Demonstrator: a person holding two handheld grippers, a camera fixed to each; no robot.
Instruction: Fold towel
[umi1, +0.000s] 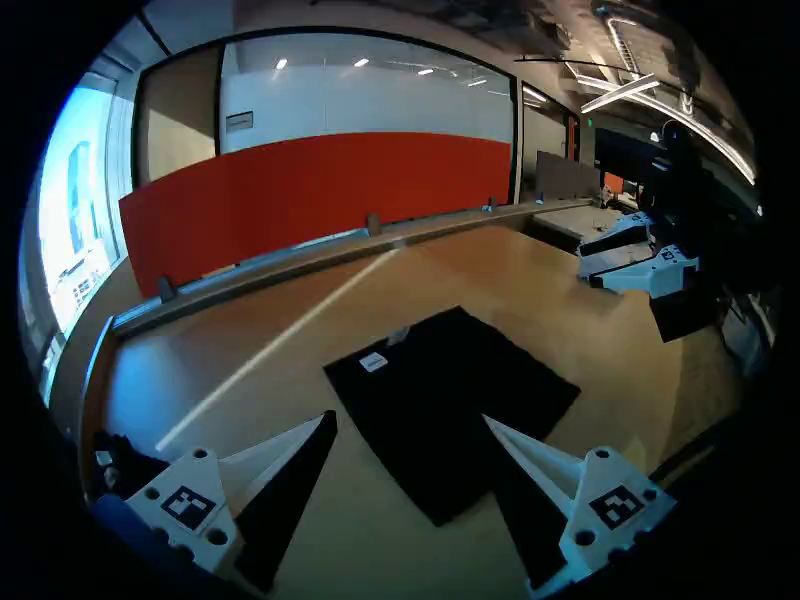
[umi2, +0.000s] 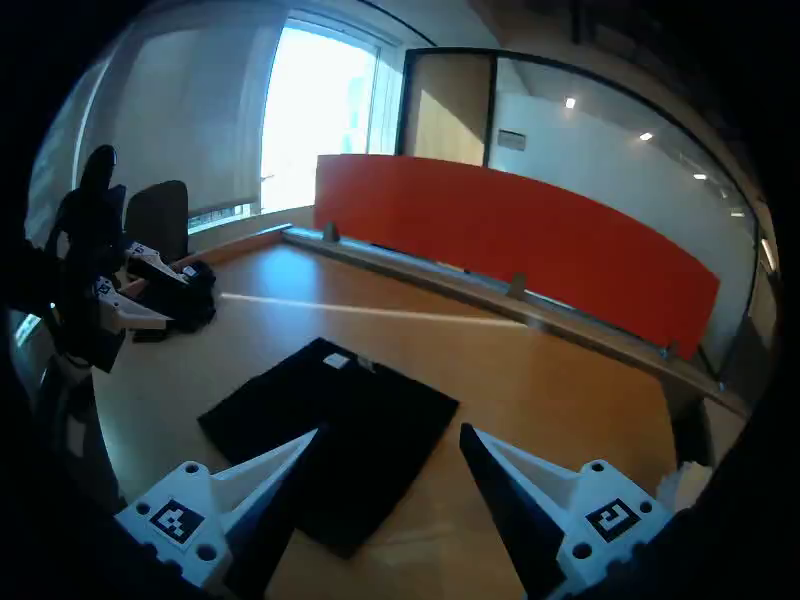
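The black towel (umi1: 470, 380) lies flat on the wooden table (umi1: 560, 300), on the near side of the orange screen (umi1: 320, 195). It looks folded over at least once, its outline stepped rather than square, so probably one squaring fold is left. The left gripper (umi1: 408, 417) hangs spread wide and empty over the towel's side away from the screen. The right gripper (umi2: 390, 429) is likewise released, holding nothing. Bare tabletop runs up to the screen, leaving plenty of room.
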